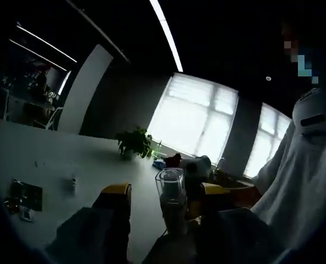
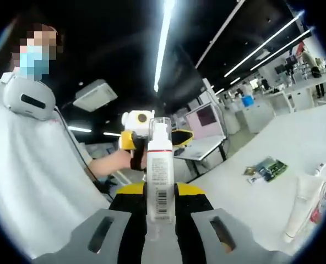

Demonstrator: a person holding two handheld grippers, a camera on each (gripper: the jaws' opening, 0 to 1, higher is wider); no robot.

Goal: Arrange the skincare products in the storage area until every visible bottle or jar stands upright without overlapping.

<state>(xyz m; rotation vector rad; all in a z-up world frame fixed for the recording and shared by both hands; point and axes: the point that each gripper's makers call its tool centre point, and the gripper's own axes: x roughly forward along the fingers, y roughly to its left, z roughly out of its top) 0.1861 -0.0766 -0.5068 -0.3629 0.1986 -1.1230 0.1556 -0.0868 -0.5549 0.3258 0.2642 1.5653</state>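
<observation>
One tube (image 2: 302, 204), potted plant (image 1: 133, 143) near bottle (image 2: 159, 173).

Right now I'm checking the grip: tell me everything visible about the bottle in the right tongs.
The spray bottle is slim and white with a clear cap over its nozzle, a printed label and a barcode low on its front. It stands upright along the right tongs, clamped between their yellow-tipped jaws, held up off the white table.
</observation>
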